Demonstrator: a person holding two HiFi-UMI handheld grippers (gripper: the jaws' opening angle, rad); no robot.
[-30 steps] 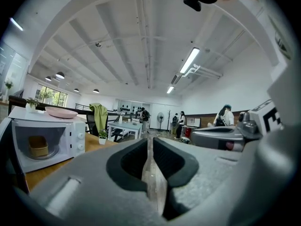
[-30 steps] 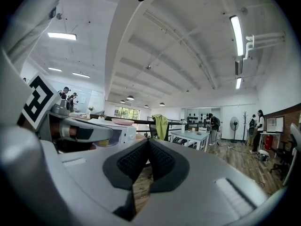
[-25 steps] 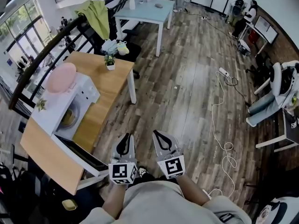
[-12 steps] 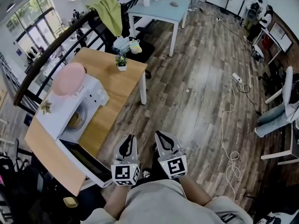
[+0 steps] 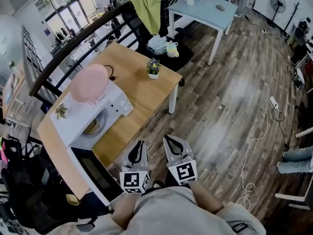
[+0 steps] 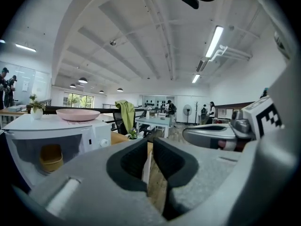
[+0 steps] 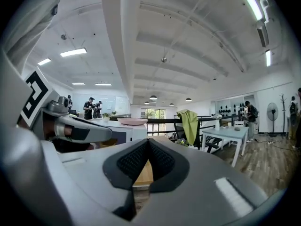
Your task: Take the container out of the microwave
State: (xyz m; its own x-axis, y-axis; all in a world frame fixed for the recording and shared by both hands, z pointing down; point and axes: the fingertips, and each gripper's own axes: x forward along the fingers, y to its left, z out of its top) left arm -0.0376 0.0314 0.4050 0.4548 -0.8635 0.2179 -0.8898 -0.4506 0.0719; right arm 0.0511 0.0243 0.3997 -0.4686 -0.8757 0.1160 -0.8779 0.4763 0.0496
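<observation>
**Container sits in open microwave, both grippers empty**

The container (image 5: 92, 127) sits inside the white microwave (image 5: 113, 103), whose door (image 5: 98, 173) hangs open toward the person. The microwave stands on a wooden table (image 5: 142, 89), with a pink bowl (image 5: 89, 82) on its top and a small plant (image 5: 153, 66) near the table's far edge. Both grippers are side by side close to the person's body, apart from the microwave. The left gripper (image 5: 140, 143) has its jaws a narrow slit apart with nothing between them. The right gripper (image 5: 167, 138) has its jaw tips closed together, empty.
</observation>
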